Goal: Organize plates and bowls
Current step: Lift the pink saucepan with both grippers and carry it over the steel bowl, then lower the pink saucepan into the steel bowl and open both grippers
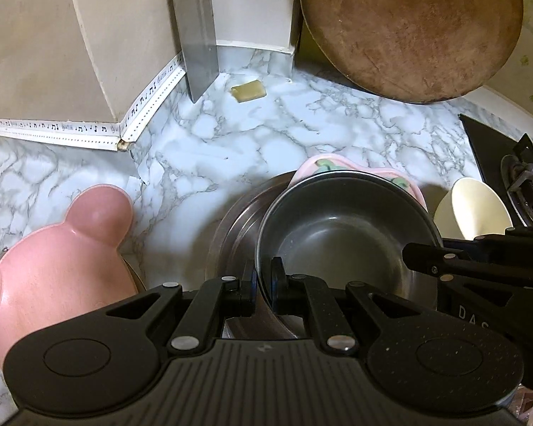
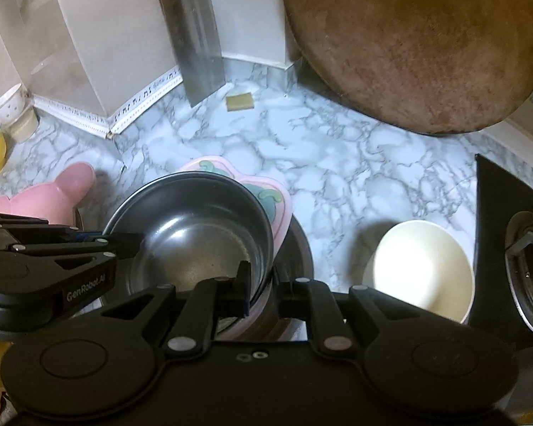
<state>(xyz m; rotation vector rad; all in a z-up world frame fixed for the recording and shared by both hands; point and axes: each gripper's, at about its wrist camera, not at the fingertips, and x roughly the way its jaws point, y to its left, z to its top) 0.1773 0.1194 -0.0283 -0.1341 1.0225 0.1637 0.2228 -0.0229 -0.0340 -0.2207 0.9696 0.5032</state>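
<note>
Steel bowl (image 1: 341, 234) atop pink plate (image 2: 279, 206); left gripper (image 1: 264, 280) and right gripper (image 2: 261, 284) each clamp its rim; cream bowl (image 2: 421, 269) nearby.

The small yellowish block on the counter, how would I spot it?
Find the big round wooden board leaning in the back corner, then the steel cleaver blade standing left of it. The small yellowish rectangular block lies flat on the marble counter between them, alone, touching neither.
</note>
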